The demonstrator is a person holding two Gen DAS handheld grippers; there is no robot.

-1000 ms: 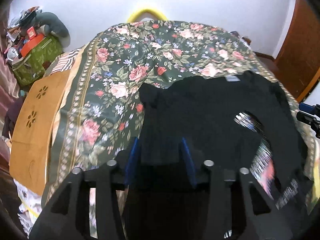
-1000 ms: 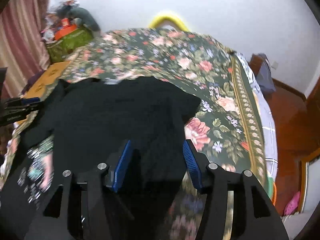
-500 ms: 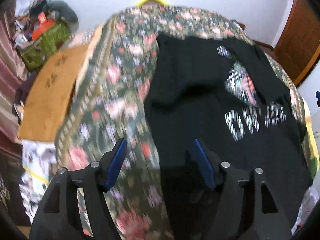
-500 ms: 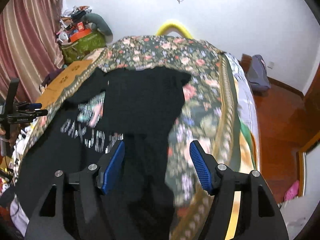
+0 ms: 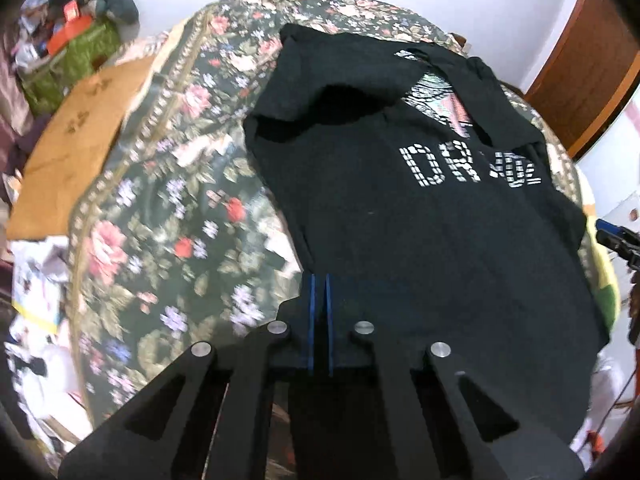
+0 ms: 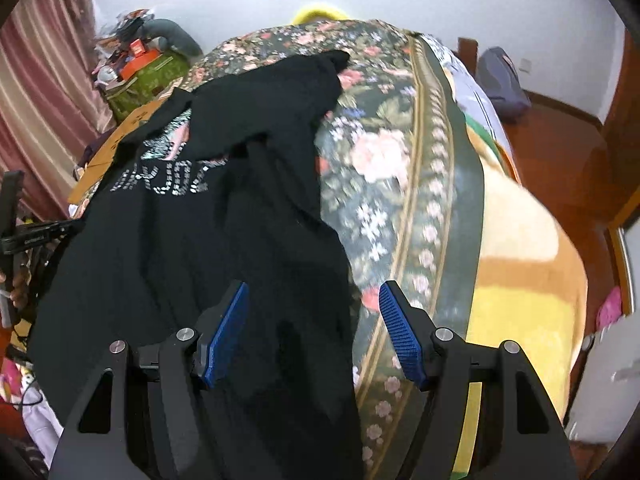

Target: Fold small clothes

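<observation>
A black T-shirt (image 5: 400,232) with a white dotted print lies spread on the floral bed cover (image 5: 168,220), its upper part folded down over the print. My left gripper (image 5: 319,280) is at the shirt's near left hem, its blue pads pressed together on the dark cloth. In the right wrist view the same T-shirt (image 6: 192,240) runs down under my right gripper (image 6: 314,288). It stands open, with the shirt's right edge lying between its fingers and the pads clear of the cloth.
A wooden board (image 5: 72,140) and a green bag (image 5: 68,60) piled with clutter sit left of the bed. A curtain (image 6: 36,92) hangs beyond them. A yellow-orange blanket (image 6: 520,280) covers the bed's right side, with a wooden floor and a grey bag (image 6: 500,80) beyond.
Both grippers have drawn back along the shirt to its near hem, so the print now shows. The left jaws opened wide, then closed on the hem. The right jaws widened a little.
</observation>
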